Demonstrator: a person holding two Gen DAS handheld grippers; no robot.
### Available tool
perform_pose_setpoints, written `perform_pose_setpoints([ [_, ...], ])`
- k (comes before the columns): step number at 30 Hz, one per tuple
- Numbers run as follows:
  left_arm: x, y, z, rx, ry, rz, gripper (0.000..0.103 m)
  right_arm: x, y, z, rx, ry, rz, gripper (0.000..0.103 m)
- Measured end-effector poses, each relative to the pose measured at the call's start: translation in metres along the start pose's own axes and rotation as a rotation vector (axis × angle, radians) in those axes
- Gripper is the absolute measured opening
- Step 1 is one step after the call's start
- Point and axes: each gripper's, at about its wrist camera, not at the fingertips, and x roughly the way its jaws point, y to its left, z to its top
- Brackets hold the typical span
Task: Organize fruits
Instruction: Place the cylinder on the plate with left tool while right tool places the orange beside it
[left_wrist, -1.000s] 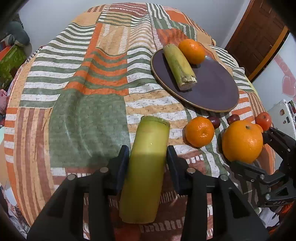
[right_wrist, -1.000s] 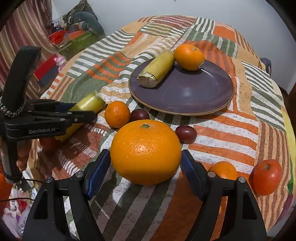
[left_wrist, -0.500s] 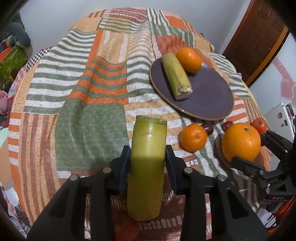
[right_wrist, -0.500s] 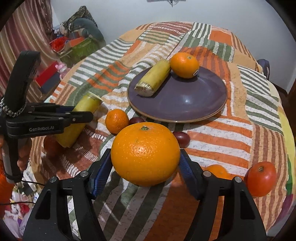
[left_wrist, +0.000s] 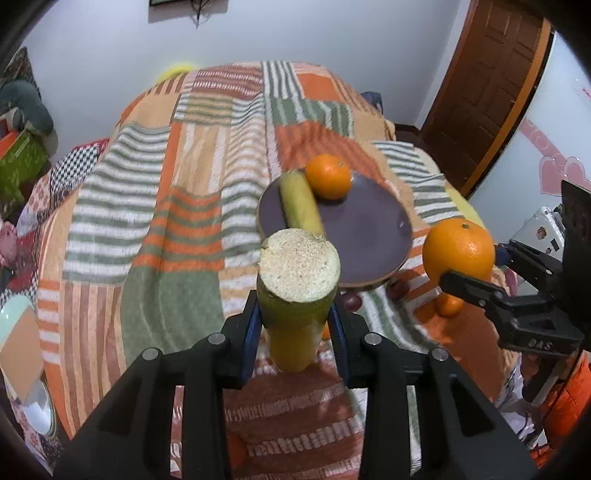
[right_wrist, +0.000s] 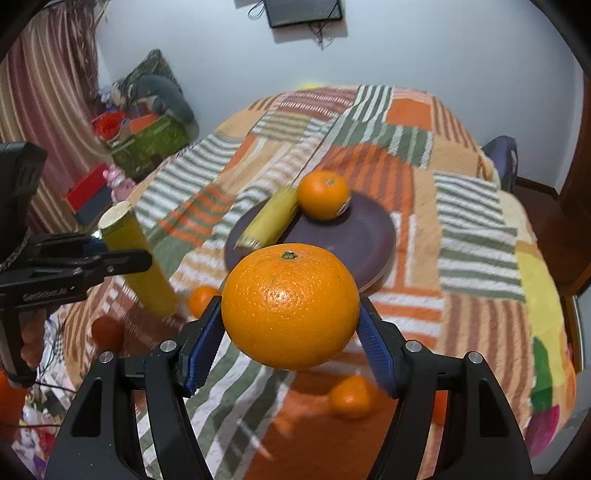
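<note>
My left wrist view looks steeply down from close behind its fingers; the right wrist view does likewise from further right. Both face the striped patchwork bedspread (left_wrist: 159, 206) and share the round dark purple plate (left_wrist: 369, 236) (right_wrist: 354, 236); each sees the other hand-held gripper at its edge

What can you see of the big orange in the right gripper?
The big orange is round, bright orange, with a dimpled, glossy peel and a small green-brown stem scar facing up. It looks whole and unmarked. The right gripper is shut on it, blue ribbed pads pressing its two sides. It hangs clear of the striped cloth, in front of the purple plate. Nothing else touches it.
</note>
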Motion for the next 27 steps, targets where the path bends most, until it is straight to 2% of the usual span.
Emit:
perform_pose_setpoints([
  [10,-0.001,-0.033,0.030,0.038,-0.042,-0.050,0.035,-0.006,-0.029,0.021,0.012,-0.058,-0.050,0.067],
  [17,0.024,-0.049,0.043,0.060,-0.010,-0.064,0.035,-0.002,-0.043,0.035,0.003,-0.083,-0.059,0.067],
  [27,0.064,-0.049,0.064,0.021,0.051,-0.092,0.035,0.023,-0.055,0.044,0.014,-0.062,-0.031,0.067],
])
